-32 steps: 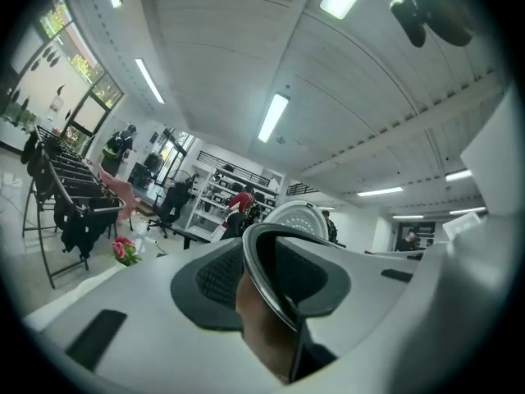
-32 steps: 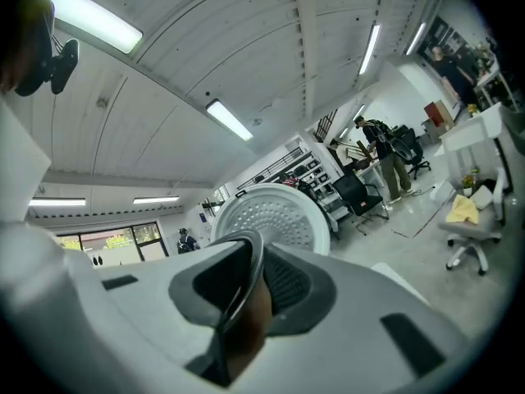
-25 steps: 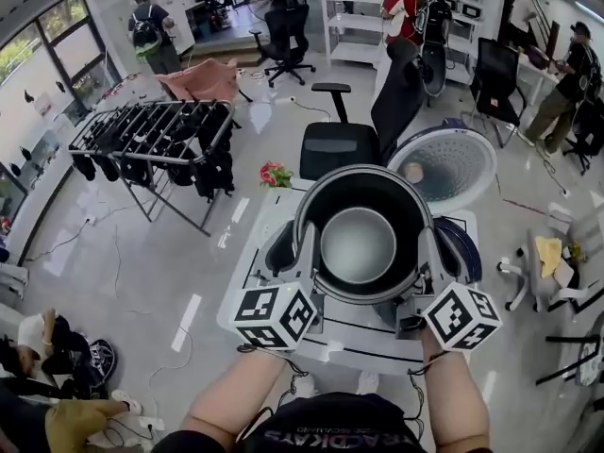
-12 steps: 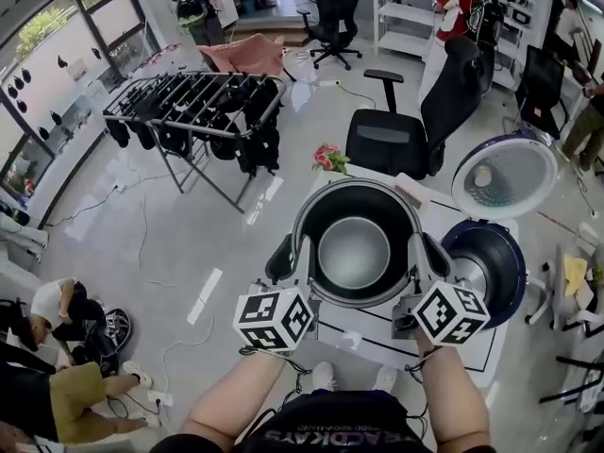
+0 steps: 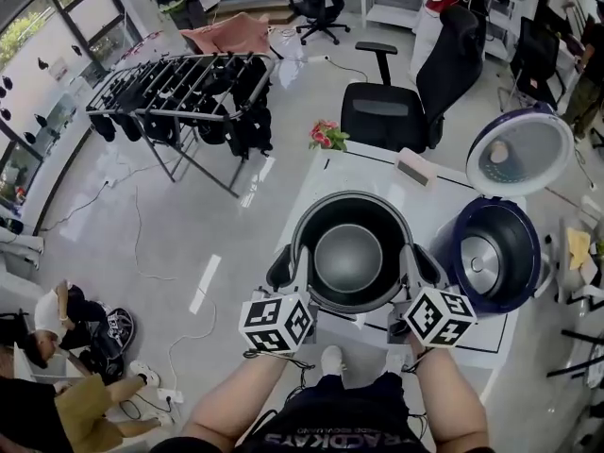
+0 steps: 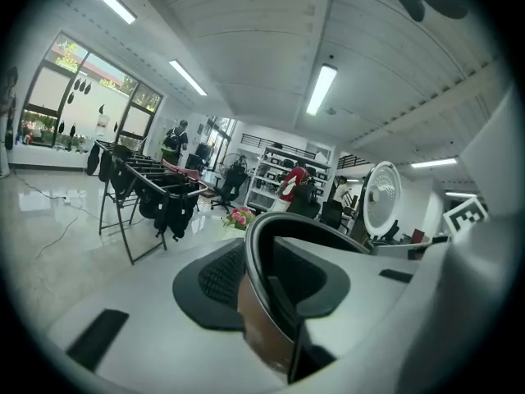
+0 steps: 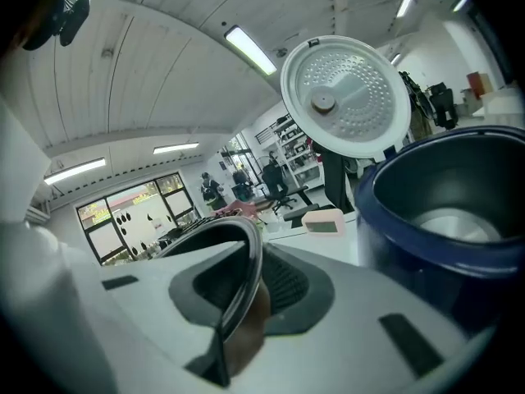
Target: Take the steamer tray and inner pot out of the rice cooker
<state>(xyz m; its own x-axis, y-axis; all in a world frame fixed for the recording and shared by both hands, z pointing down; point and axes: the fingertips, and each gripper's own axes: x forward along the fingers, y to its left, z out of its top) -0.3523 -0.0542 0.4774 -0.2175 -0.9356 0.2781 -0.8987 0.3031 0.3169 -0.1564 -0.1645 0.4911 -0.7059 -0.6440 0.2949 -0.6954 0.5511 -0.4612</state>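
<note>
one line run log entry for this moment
inner pot: out of rice cooker, over table | left gripper: shut on rim | right gripper: shut on rim | cooker lid: up

A glossy pale floor (image 5: 113,225) catches daylight from tall windows (image 5: 52,31) along the left wall, and loose cables (image 5: 142,243) trail across it. A black drying rack (image 5: 179,88) hung with dark clothes stands near the windows, with a pink cloth (image 5: 231,34) spread beyond it. Behind the white surface (image 5: 349,166) sits a black office chair (image 5: 392,111), and a small bunch of red flowers (image 5: 326,137) rests at the surface's far corner. White shelving (image 5: 392,3) lines the back of the room. Overhead, long strip lights (image 6: 321,89) run across a white panelled ceiling (image 6: 246,31). People (image 5: 57,319) sit on the floor off to the left
</note>
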